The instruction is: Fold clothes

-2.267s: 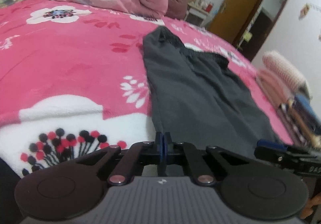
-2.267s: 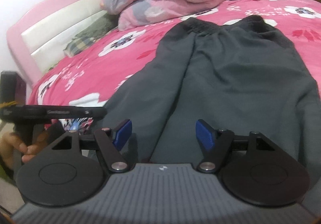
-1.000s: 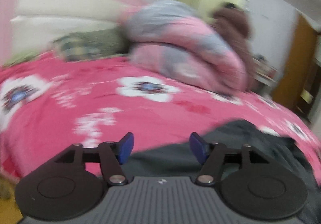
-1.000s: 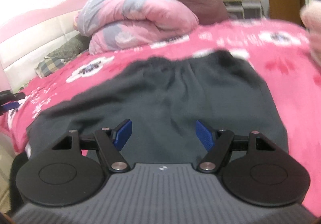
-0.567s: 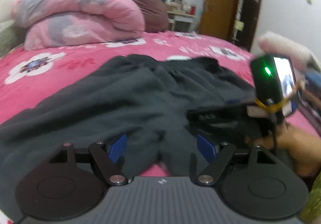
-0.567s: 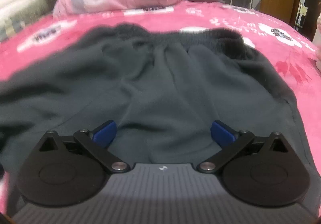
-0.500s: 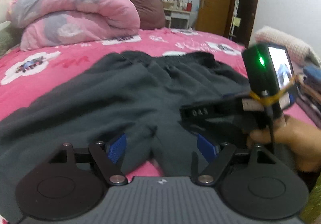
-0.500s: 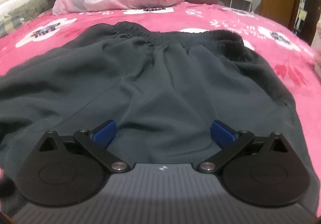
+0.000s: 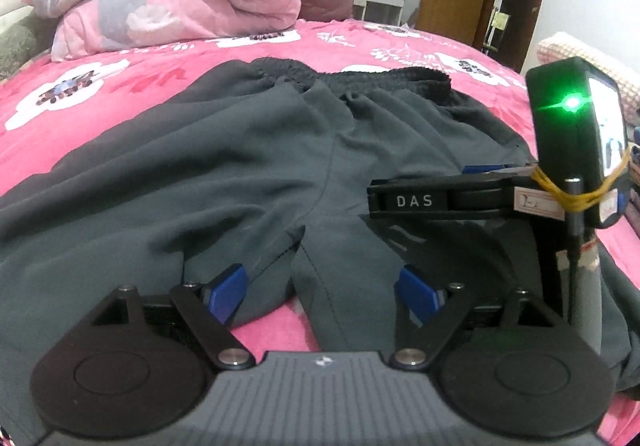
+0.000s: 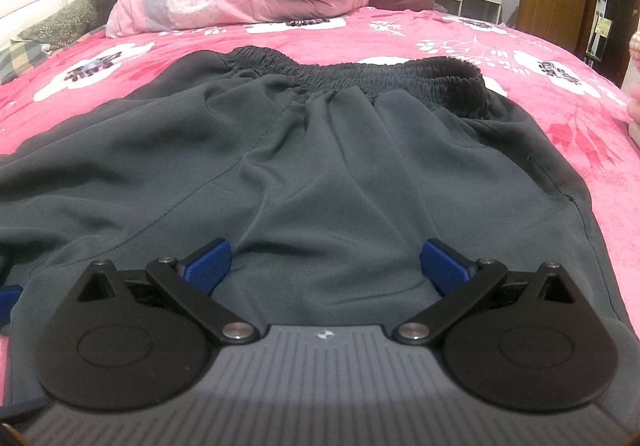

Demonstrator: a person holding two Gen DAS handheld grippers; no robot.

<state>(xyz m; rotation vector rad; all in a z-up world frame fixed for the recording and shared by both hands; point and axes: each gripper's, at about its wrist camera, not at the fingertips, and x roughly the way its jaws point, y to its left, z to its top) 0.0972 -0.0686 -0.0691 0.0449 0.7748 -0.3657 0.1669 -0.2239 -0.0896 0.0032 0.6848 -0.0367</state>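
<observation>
Across the pink floral bedspread (image 10: 520,58) lie dark grey trousers (image 10: 340,174), waistband toward frame top, legs running down toward the cameras. Left gripper (image 9: 322,288) has just been opening wider; right gripper (image 10: 326,268) spread fully; nothing pinched between either pair. Only the left view shows the right device's green-lit unit (image 9: 576,126).

the letters "das" are printed in white on the black side bar of the right gripper (image 9: 472,186), seen at the middle right of the left wrist view. no other text can be read.
</observation>
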